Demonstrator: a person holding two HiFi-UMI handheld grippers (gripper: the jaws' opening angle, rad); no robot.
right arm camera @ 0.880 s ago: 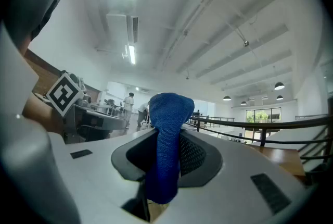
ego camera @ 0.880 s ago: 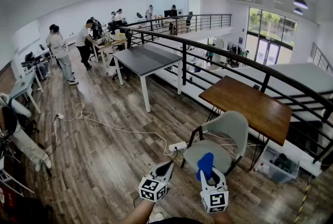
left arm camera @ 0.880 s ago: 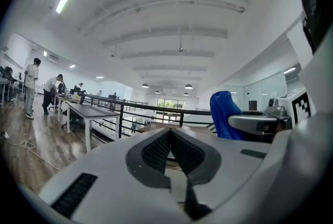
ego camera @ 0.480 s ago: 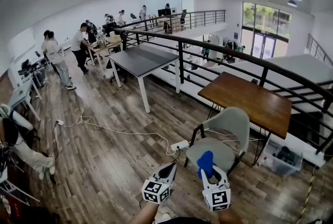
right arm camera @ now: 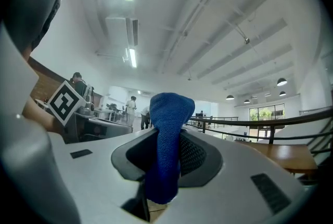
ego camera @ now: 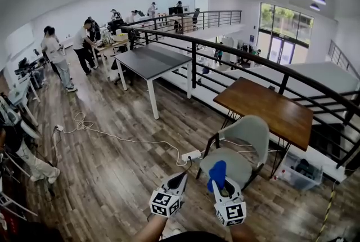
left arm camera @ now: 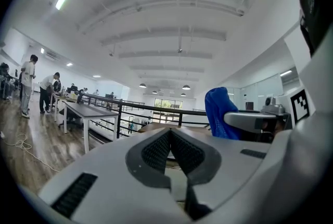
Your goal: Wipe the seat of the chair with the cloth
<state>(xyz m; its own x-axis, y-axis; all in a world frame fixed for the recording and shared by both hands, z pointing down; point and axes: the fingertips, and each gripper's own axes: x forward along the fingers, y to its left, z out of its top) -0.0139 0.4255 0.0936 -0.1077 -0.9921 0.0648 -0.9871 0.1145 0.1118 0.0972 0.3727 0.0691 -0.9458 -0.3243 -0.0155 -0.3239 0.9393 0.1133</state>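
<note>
Cloth at the ready: a person's right claw (ego camera: 221, 186) is clenching a blue cloth (ego camera: 217, 173), which is standing up out of the jaws in a folded tuft, its knit weave showing plainly in the right gripper view. From the head view, the cloth is showing over the near edge of the seat (ego camera: 236, 166) of a grey chair (ego camera: 248, 135). The left claw (ego camera: 180, 178) is pressing its jaws together on nothing, just beside the right one and off the chair's left side. The chair is sitting on a wood floor (ego camera: 112, 184), its back just beside the near edge of a brown bench (ego camera: 264, 111), with a black railing (ego camera: 194, 61) running behind. A white cable (ego camera: 112, 137) and a power strip (ego camera: 191, 156) are lying on the floor left of the chair. Beyond them, open floor is stretching away toward people (ego camera: 53, 55) standing well apart.
</note>
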